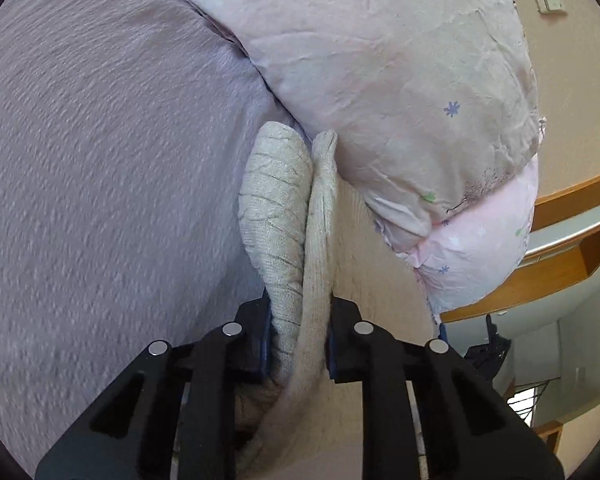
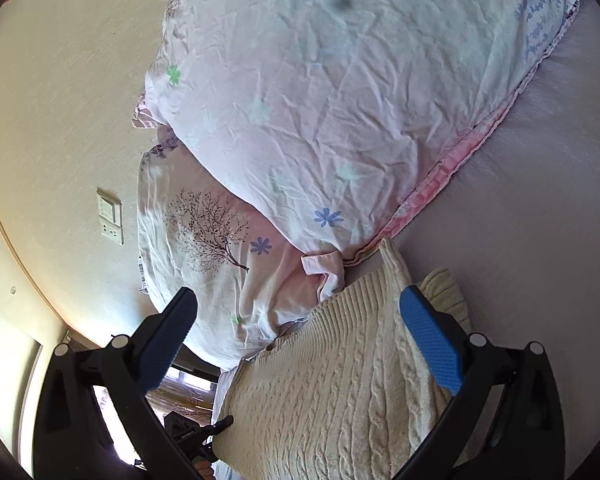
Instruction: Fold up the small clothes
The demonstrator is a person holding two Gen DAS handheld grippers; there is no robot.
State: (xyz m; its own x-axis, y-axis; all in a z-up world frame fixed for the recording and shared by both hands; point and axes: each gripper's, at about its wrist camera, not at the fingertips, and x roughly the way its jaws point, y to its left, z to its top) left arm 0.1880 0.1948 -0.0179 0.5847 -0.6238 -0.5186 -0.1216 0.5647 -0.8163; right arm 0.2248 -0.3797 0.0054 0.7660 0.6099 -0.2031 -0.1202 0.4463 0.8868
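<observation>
A cream cable-knit sweater [image 2: 332,384] lies on the lilac bedsheet [image 2: 540,200] beside the pillows. In the left wrist view my left gripper [image 1: 298,320] is shut on a bunched fold of the cream knit sweater [image 1: 280,208], which sticks out ahead of the blue-padded fingers [image 1: 265,344]. In the right wrist view my right gripper [image 2: 300,312] is open, its blue pads [image 2: 430,340] spread wide just above the sweater, holding nothing.
Two stacked floral pink pillows [image 2: 320,100] lie right behind the sweater; they also show in the left wrist view [image 1: 380,72]. The lilac sheet [image 1: 100,160] spreads to the left. A wall with a switch plate [image 2: 110,216] and wooden furniture [image 1: 560,248] lie beyond the bed.
</observation>
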